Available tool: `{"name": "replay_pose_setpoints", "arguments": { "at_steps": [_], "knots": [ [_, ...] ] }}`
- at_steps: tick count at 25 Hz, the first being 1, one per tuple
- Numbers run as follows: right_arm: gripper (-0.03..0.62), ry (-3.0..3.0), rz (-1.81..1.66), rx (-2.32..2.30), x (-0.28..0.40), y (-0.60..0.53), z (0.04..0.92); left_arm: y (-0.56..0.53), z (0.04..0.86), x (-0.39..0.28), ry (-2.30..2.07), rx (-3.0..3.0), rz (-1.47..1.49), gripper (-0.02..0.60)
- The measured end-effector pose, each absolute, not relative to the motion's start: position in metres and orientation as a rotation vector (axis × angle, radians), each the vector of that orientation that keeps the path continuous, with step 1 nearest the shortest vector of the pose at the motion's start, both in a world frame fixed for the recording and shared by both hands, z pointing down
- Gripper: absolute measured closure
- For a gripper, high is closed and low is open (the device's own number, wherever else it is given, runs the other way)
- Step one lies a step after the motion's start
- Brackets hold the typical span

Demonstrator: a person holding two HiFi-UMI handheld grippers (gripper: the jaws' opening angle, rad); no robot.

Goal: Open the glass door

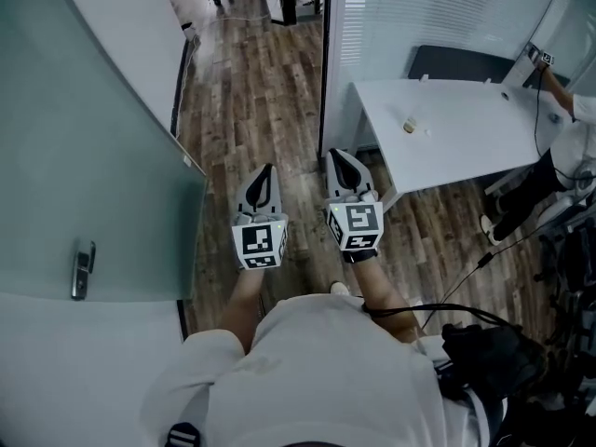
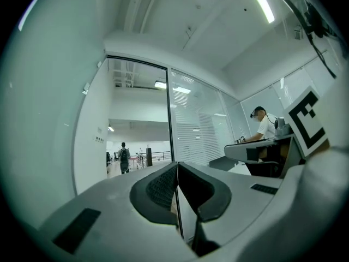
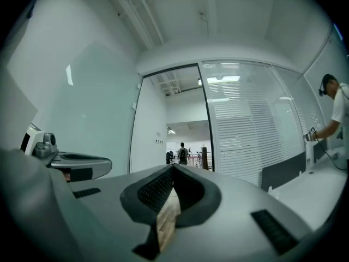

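- Beside the glass door, the left gripper held its fingers together, empty.
- The right gripper did likewise; both pointed level, side by side.

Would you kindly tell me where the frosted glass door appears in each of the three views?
Head view: the glass door fills the left side, its handle low on it.
Left gripper view: the glass door covers the left side, left of the doorway.
Right gripper view: the glass door stands left of centre, beside the doorway.
Shared landmark: the dark frame post on the doorway's right.
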State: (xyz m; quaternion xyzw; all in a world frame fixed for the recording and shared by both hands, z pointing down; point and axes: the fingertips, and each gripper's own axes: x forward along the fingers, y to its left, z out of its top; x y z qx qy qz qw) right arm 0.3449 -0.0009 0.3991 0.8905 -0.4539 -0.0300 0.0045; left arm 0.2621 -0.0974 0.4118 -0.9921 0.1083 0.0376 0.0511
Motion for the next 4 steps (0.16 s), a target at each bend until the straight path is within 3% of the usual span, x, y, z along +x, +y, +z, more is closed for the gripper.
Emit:
{"name": "replay_pose_setpoints", "arguments": {
  "at_steps": [4],
  "knots": [
    [0.591,-1.414,-0.180,2.798,0.354,-0.020,0.385,-0.113,0.397,0.268,0.292,-2.989,0.195,0.578]
  ]
}}
